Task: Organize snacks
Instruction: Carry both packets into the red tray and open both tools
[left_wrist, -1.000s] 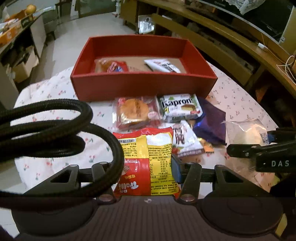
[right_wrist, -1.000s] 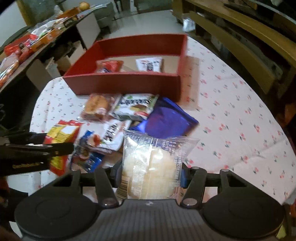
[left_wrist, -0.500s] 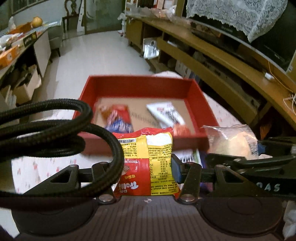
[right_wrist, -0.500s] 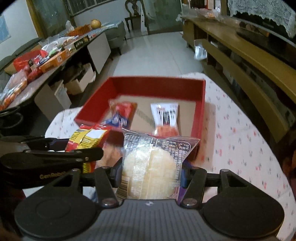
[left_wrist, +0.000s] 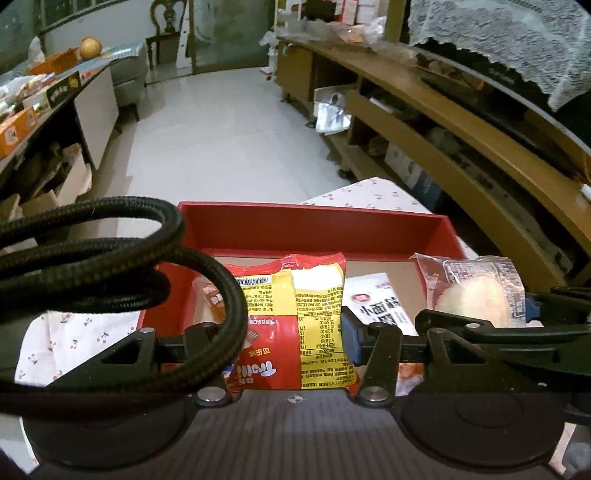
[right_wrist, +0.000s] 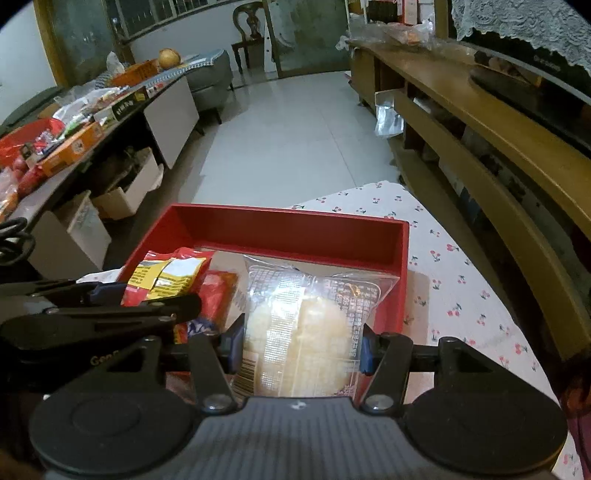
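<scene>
A red box sits on the cherry-print tablecloth. Above the box, the left gripper clamps a red-and-yellow snack bag; beside it the right gripper grips a clear-wrapped pale cake. A white packet lies inside the box.

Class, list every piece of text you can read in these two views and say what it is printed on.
"Gen", cut off: left gripper, side of the body, right wrist view.
Chinese characters, partly hidden: white packet in the red box.
Fine print and barcodes, too small to read: yellow and red packet and clear packet.
</scene>
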